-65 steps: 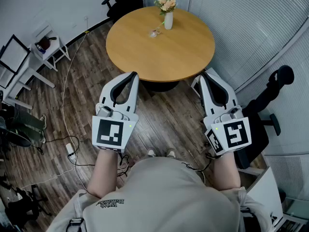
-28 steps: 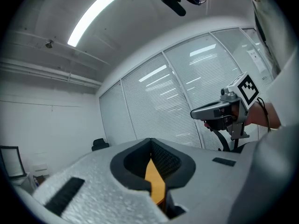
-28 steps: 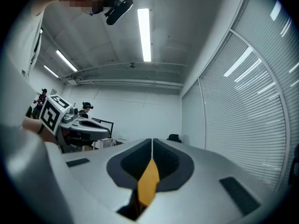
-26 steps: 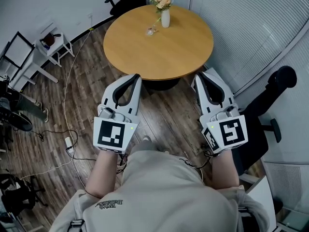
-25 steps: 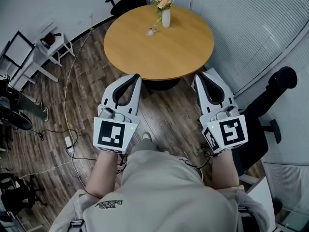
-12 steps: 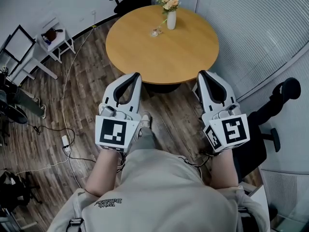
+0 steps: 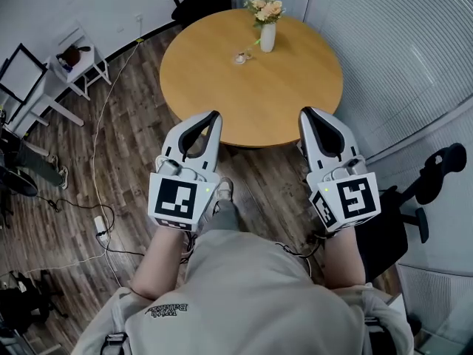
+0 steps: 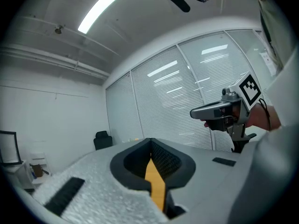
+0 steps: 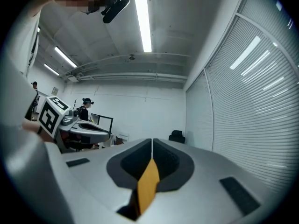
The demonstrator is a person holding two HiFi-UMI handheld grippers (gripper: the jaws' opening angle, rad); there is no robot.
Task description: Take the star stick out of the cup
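— Where's the stick (image 7: 250, 48)?
— In the cup (image 7: 239, 57) on the table's (image 7: 222, 87) far side, just beside the vase (image 7: 267, 37); the star is too small to make out.
— And your grippers?
— Left gripper (image 7: 214, 115) and right gripper (image 7: 304, 112) are both clenched on nothing; I hold them side by side, pointing at the table, well apart from the cup; I judge the reach not yet begun.

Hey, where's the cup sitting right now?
In the head view, the cup stands on the far side of the round wooden table, just left of the white flower vase.
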